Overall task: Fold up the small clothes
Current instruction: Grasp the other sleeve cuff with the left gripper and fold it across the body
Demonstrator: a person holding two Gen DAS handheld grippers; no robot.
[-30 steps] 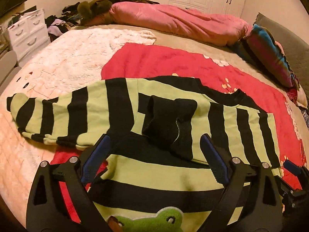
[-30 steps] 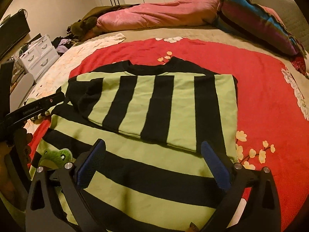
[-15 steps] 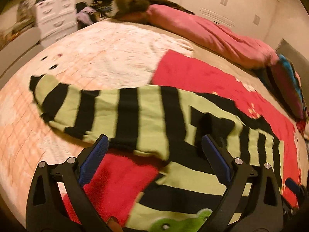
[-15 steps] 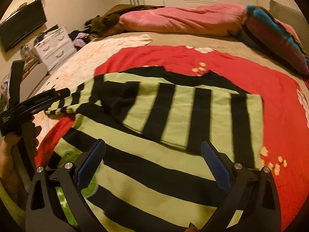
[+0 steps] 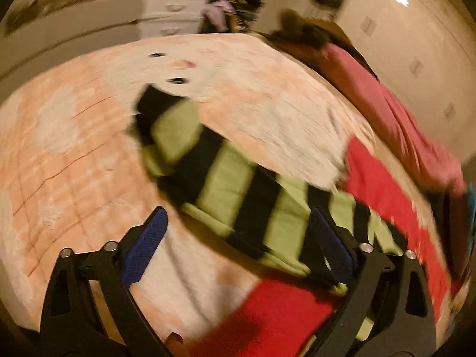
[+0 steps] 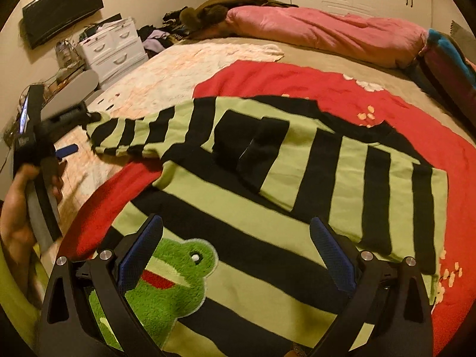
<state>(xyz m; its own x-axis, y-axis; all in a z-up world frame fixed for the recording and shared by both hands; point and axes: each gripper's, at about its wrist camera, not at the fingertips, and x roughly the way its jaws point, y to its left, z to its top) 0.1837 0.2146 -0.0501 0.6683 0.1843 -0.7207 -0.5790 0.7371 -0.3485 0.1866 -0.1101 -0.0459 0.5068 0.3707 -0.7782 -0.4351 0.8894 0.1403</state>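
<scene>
A green and black striped sweater (image 6: 267, 184) with a frog patch (image 6: 175, 273) lies on the bed. One sleeve is folded across its chest. The other sleeve (image 6: 131, 132) stretches out to the left, and in the blurred left wrist view this sleeve (image 5: 220, 175) runs diagonally ahead, cuff at the far end. My left gripper (image 5: 238, 235) is open and empty, just short of the sleeve; it also shows in the right wrist view (image 6: 64, 139), held by a hand. My right gripper (image 6: 236, 238) is open and empty above the sweater's lower body.
A red blanket (image 6: 342, 89) lies under the sweater, a pale peach quilt (image 5: 74, 154) to its left. A pink duvet (image 6: 327, 29) and a striped pillow (image 6: 446, 56) lie at the head of the bed. White drawers (image 6: 113, 50) stand beside it.
My left gripper has swung left, from over the sweater's body to the outstretched sleeve. My right gripper has shifted left, bringing the frog patch into view. Both stay open.
</scene>
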